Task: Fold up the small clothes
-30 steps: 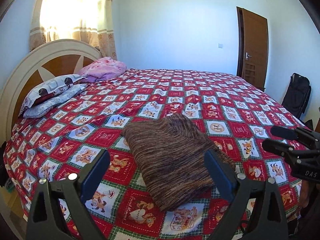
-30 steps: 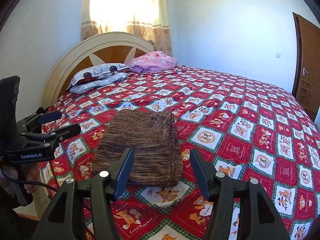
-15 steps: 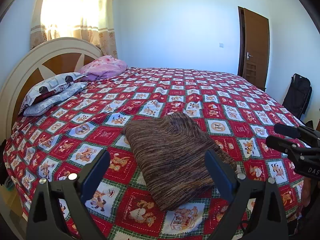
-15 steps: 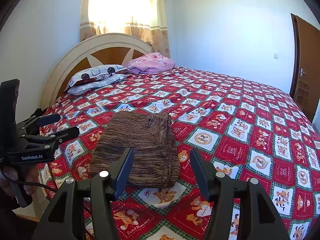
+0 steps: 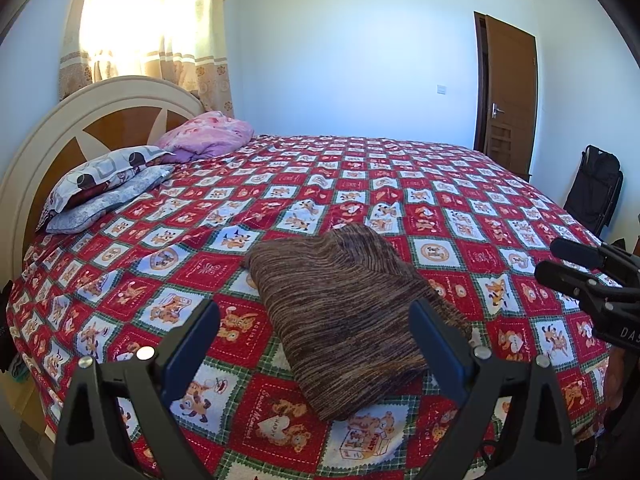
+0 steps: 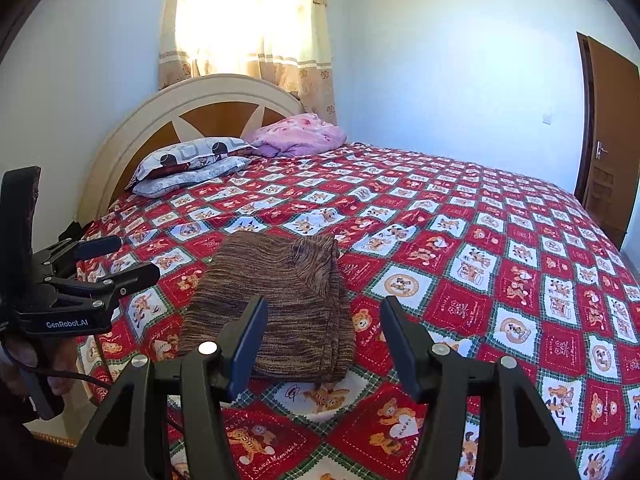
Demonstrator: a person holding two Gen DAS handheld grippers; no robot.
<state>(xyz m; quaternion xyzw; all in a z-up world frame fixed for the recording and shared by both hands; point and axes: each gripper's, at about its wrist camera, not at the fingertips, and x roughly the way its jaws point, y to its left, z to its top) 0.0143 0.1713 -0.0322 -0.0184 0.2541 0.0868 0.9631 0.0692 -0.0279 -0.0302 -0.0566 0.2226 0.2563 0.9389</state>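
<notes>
A brown striped knit garment [image 5: 344,312] lies folded into a compact rectangle near the front edge of the bed; it also shows in the right wrist view [image 6: 276,304]. My left gripper [image 5: 316,320] is open and empty, held back from the garment above the bed's edge. My right gripper [image 6: 324,320] is open and empty, also short of the garment. Each gripper shows in the other's view: the right one at the far right [image 5: 568,260], the left one at the far left [image 6: 112,260]. Neither touches the cloth.
The bed has a red patchwork cover [image 5: 400,184] with cartoon squares. Pillows [image 5: 108,184] and a pink blanket [image 5: 208,136] lie by the round headboard [image 6: 208,112]. A wooden door [image 5: 504,96] and a black bag [image 5: 596,188] stand to the right.
Both grippers have drawn back and lifted slightly from the bed; the folded garment has not moved. Both stay open.
</notes>
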